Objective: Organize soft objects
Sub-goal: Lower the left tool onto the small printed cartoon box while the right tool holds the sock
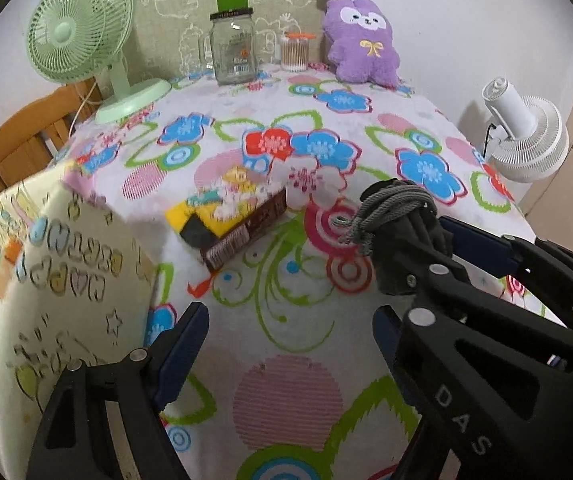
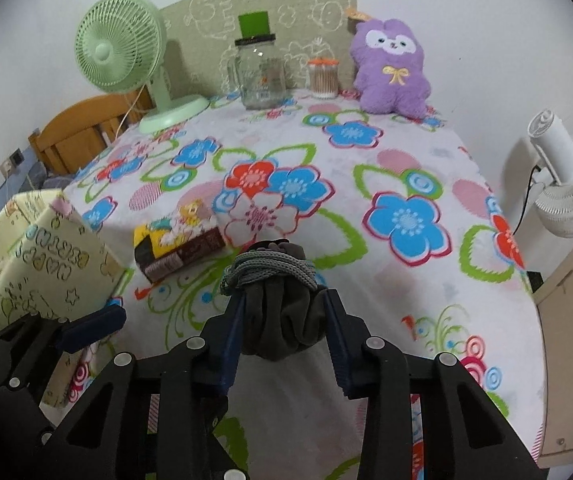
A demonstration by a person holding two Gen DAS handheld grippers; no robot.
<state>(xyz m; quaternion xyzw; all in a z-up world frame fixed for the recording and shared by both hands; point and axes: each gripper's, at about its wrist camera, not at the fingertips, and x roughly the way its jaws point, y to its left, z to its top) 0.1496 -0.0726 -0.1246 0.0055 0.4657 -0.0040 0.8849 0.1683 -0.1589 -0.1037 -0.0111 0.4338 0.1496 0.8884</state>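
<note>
A dark grey drawstring pouch (image 2: 282, 320) with a grey cord wound round its neck sits between the blue pads of my right gripper (image 2: 284, 300), which is shut on it just above the flowered tablecloth (image 2: 406, 152). In the left wrist view the same pouch (image 1: 402, 236) shows at the right, in the right gripper (image 1: 422, 252). My left gripper (image 1: 288, 316) stands open with only tablecloth between its fingers, beside a pale yellow printed gift bag (image 1: 46, 280). A purple plush toy (image 2: 392, 68) leans against the back wall.
A yellow and brown printed box (image 2: 182, 240) lies mid-table, left of the pouch. Along the back stand a green fan (image 2: 122, 52), a glass jar (image 2: 260, 76) and a cotton-swab tub (image 2: 322, 78). A white fan (image 2: 566, 184) is off the right edge, a wooden chair (image 2: 78, 132) at the left.
</note>
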